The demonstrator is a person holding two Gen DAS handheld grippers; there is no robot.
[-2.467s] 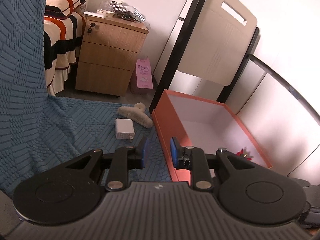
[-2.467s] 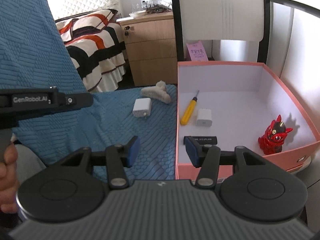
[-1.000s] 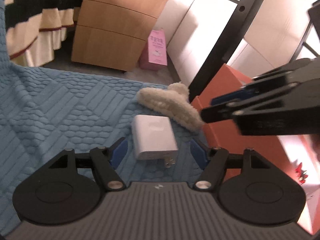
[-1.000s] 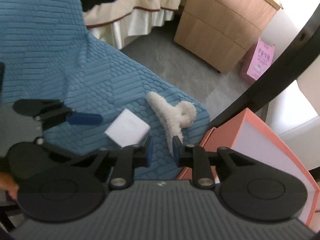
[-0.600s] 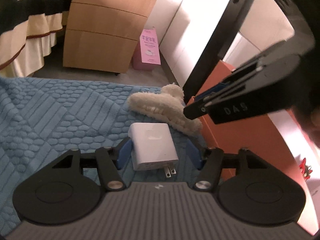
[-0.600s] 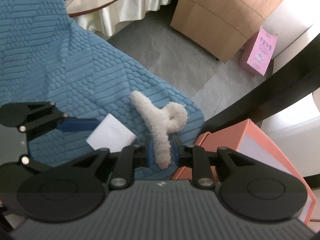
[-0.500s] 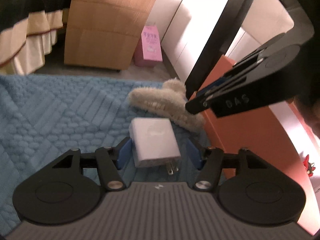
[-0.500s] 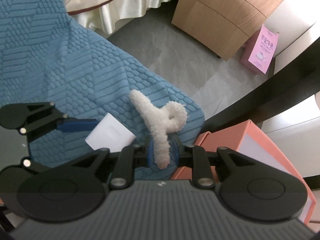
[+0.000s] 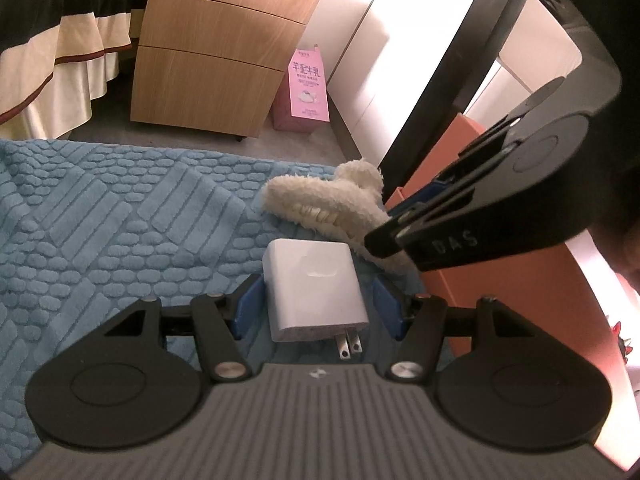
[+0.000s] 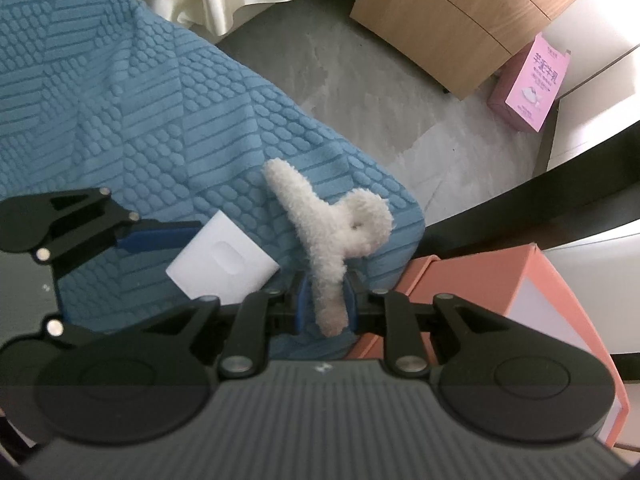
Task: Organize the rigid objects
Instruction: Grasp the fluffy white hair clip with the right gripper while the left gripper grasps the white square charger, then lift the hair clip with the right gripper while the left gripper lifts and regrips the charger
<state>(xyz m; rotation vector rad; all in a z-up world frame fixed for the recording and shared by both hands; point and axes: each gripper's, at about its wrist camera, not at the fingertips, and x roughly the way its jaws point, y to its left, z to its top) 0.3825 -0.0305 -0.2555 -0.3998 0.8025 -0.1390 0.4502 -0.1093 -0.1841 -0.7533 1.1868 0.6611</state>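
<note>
A white plug charger (image 9: 314, 290) lies on the blue textured cloth (image 9: 100, 220), prongs toward the camera. My left gripper (image 9: 318, 312) is open with a blue pad on each side of the charger, with gaps showing. A fluffy cream hair claw (image 10: 332, 232) lies beside it by the orange box (image 10: 560, 280). My right gripper (image 10: 326, 308) is shut on the claw's near end. In the left wrist view the right gripper (image 9: 404, 224) comes in from the right over the claw (image 9: 328, 200). The charger (image 10: 222, 264) and left gripper (image 10: 160, 236) also show in the right wrist view.
The orange box (image 9: 520, 280) stands right of the cloth, with a small red figure (image 9: 622, 340) at its edge. A wooden drawer unit (image 9: 216, 60), a pink carton (image 9: 306, 92) and a striped bedspread (image 9: 52, 40) lie beyond. A black chair frame (image 9: 440, 80) rises behind the box.
Both grippers have come down from over the box to the cloth. The left opened and straddled the charger. The right closed on the hair claw's end.
</note>
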